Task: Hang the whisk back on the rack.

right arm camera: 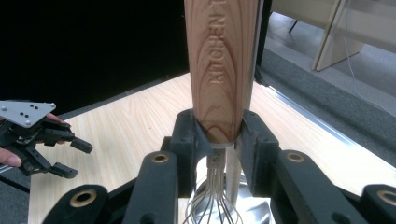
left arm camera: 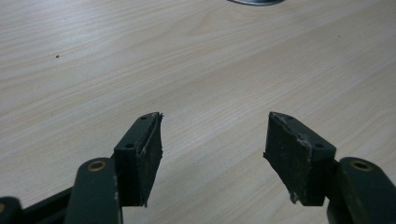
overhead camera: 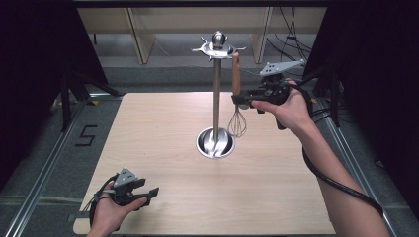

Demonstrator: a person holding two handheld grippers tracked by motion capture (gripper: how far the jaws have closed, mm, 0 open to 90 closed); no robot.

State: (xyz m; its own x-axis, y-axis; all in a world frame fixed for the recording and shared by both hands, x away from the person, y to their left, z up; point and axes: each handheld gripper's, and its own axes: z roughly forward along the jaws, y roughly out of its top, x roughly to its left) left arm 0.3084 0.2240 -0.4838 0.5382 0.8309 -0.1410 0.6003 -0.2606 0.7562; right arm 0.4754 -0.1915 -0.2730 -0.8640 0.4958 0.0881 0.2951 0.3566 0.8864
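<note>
My right gripper [overhead camera: 242, 101] is clamped on the whisk [overhead camera: 236, 94], right of centre in the high view. In the right gripper view the jaws pinch the bottom of the wooden handle [right arm camera: 223, 70], just above the wire loops [right arm camera: 212, 205]. The whisk hangs upright, handle top up at the hook ring [overhead camera: 217, 48] of the utensil stand [overhead camera: 216, 94]; whether it's actually on a hook I can't tell from this angle.

In the way: the stand's steel pole sits just left of the whisk, very close, and the round base dish [overhead camera: 215, 143] is just below-left of the wire end. Hook prongs stick out around the top.

My left gripper [overhead camera: 148, 195] sits at the lower left, low over the table [overhead camera: 163, 123], jaws spread wide with nothing in them. The left gripper view shows bare wood between the pads [left arm camera: 140, 158] and a sliver of the base dish [left arm camera: 256, 2] at the top edge. It's well apart from the stand.
</note>
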